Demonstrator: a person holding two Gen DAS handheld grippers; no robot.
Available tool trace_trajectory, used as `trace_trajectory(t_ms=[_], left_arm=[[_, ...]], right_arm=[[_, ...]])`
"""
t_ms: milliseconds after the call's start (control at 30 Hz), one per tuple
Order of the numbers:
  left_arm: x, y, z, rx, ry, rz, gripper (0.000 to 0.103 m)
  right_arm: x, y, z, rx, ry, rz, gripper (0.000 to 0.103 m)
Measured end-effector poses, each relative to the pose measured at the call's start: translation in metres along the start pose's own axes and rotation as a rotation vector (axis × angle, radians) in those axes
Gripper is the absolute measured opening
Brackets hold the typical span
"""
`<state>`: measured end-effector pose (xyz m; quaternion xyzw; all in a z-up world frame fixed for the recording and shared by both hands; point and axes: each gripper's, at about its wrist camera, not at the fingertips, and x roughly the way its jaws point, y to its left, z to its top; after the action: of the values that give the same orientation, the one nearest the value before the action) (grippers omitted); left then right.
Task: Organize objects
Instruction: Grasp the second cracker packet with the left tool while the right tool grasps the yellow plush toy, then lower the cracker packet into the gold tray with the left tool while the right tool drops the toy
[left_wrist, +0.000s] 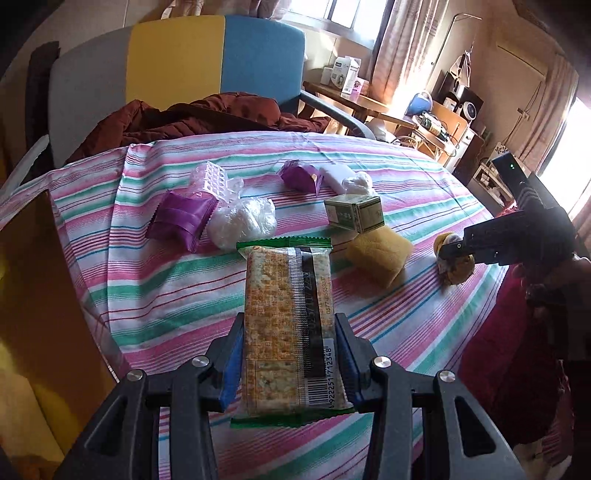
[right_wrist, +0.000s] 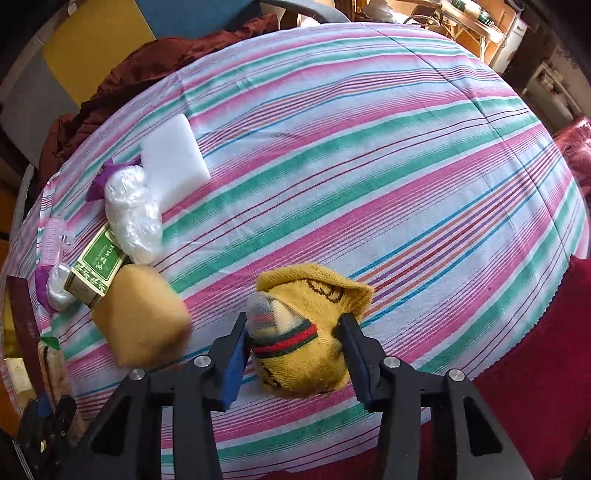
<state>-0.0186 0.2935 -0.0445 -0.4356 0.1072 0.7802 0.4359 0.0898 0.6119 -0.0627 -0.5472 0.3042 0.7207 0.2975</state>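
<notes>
While the table's got a whole scatter of stuff on its striped cloth (left_wrist: 155, 295), two things are actually in hand right now. Going left to right:

The purple foil packet (left_wrist: 181, 218) and the crinkly clear plastic wad (left_wrist: 242, 221) sit far left, light and noisy-looking. The wad would squash to nothing if pinched.

Next, the left gripper (left_wrist: 290, 365) is clamped on the cracker pack (left_wrist: 290, 325), pads pressing its long edges near the barcode end, and the pack looks lifted clear of the cloth. It's a flat rectangular sleeve in glossy film, stiff-ish because of the crackers inside but brittle. I'd guess squeezing harder just snaps them. The film's slippery, so gripping across the narrow width seems like the right call.

Behind it there's a small green cardboard box (left_wrist: 354, 214) touching a yellow sponge block (left_wrist: 380, 258). The box is rigid with sharp corners, and the sponge is soft and porous.

Over on the right, the right gripper (right_wrist: 295, 354) has its jaws closed in around the rolled yellow sock (right_wrist: 310, 332), which lies on the cloth near the table's front edge. The pads look to be pressing its sides. It's knit with a red-green stripe band, soft and light, and it'll deform rather than slip. I'd take it at the fat middle of the roll so it doesn't unfurl.
</notes>
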Motion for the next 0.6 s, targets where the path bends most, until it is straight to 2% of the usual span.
trace_trajectory(t_ms=[67, 167, 300, 433, 600], left_arm=[[-0.011, 0.004, -0.003, -0.009, -0.016, 0.008, 0.045], [-0.033, 0.014, -0.007, -0.015, -0.062, 0.06, 0.045], [-0.064, 0.045, -0.011, -0.106, -0.113, 0.113, 0.045], [-0.094, 0.083, -0.018, -0.186, -0.162, 0.184, 0.045], [-0.12, 0.133, -0.035, -0.292, -0.193, 0.278, 0.045]], right_arm=[[-0.006, -0.005, -0.003, 0.022, -0.027, 0.015, 0.039], [-0.022, -0.01, -0.009, 0.033, -0.111, 0.067, 0.038], [-0.049, -0.003, -0.023, 0.009, -0.219, 0.106, 0.038], [-0.081, 0.03, -0.03, -0.056, -0.305, 0.179, 0.038], [-0.108, 0.111, -0.044, -0.239, -0.373, 0.286, 0.038]])
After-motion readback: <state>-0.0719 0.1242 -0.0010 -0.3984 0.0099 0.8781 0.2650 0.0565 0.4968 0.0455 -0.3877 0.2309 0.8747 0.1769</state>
